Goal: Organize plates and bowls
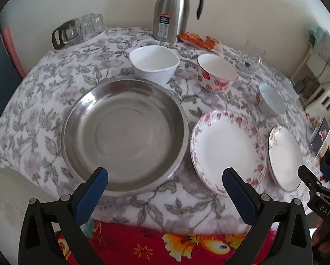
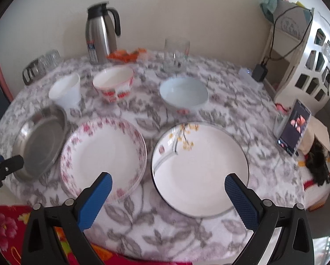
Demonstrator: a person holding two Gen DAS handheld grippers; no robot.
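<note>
On the leaf-patterned tablecloth a steel plate (image 1: 125, 134) (image 2: 40, 142) lies at the left. Beside it is a pink-flowered plate (image 1: 227, 151) (image 2: 104, 152), then a white plate with a yellow sprig (image 1: 285, 156) (image 2: 200, 167). Behind them stand a plain white bowl (image 1: 153, 63) (image 2: 65, 92), a strawberry bowl (image 1: 216, 71) (image 2: 114, 84) and a pale blue bowl (image 1: 272, 100) (image 2: 183, 93). My left gripper (image 1: 165, 175) hangs open at the table's near edge, between the steel and pink plates. My right gripper (image 2: 168, 181) is open over the near edge of the sprig plate, holding nothing.
A steel thermos jug (image 1: 172, 11) (image 2: 100, 33), orange snack packets (image 1: 199, 39), a glass pot with tumblers (image 1: 78, 29) and a drinking glass (image 2: 177, 52) line the back. A propped phone (image 2: 294, 127) and a white rack (image 2: 308, 61) stand at the right. A red floral cloth (image 1: 142, 247) hangs below.
</note>
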